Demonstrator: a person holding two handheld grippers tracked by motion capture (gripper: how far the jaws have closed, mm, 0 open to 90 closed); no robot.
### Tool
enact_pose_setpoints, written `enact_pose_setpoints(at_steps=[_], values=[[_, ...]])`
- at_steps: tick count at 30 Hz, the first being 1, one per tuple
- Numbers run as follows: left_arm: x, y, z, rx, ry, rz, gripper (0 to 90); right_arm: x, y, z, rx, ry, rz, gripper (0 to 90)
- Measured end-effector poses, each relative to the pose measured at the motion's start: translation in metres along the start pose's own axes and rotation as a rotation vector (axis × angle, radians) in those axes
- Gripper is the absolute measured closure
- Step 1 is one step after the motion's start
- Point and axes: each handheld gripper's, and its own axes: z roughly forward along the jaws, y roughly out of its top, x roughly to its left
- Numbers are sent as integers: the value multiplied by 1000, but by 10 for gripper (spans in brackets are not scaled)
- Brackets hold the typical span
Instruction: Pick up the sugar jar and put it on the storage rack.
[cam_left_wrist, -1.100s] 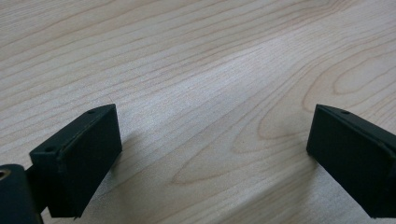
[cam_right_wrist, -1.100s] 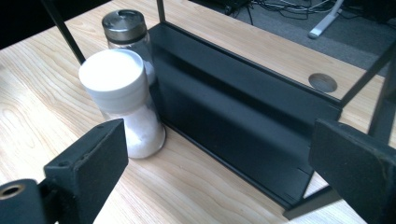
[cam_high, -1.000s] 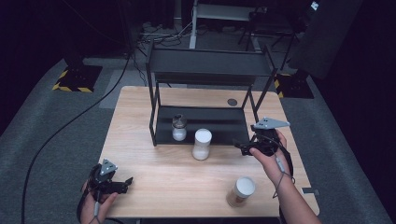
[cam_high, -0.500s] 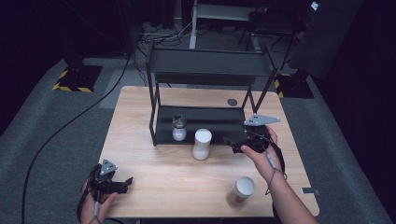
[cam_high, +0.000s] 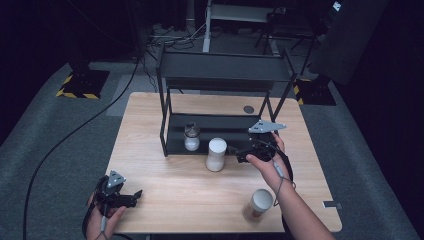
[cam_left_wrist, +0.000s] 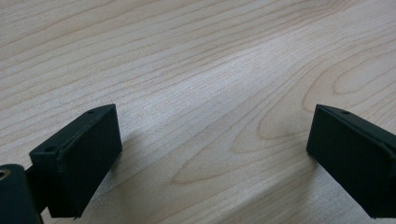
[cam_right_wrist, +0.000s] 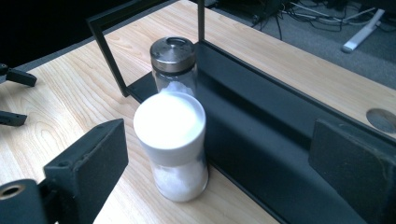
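Note:
A white-capped jar (cam_high: 216, 154) of white powder stands on the table just in front of the black shelf rack (cam_high: 222, 131). A glass jar with a metal lid (cam_high: 191, 136) stands on the rack's bottom shelf behind it. My right gripper (cam_high: 239, 154) is open, just right of the white jar and pointing at it. In the right gripper view the white jar (cam_right_wrist: 173, 144) stands ahead between the spread jaws, the metal-lidded jar (cam_right_wrist: 173, 65) behind it. My left gripper (cam_high: 134, 198) rests open near the table's front left corner over bare wood (cam_left_wrist: 205, 93).
A tan jar with a pale lid (cam_high: 257, 205) stands near the front right edge, beside my right forearm. A round grommet (cam_high: 248, 109) sits in the tabletop behind the rack. The rack's upper shelf (cam_high: 225, 65) overhangs the back half of the table.
My right gripper has moved left toward the white-capped jar, from near the rack's right leg. The left gripper has stayed where it was.

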Motion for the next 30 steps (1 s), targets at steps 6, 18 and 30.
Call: enact_pose_setpoints(at_steps=[6,18,30], values=[[0,0,0,0,0,0,26,4,4,12,0,22,-16,56],[0,0,0,1,0,1,26,12,6,36,4,39,24,57],[0,0,0,2,1,1,26,17,8,60,39,54,42,67]])
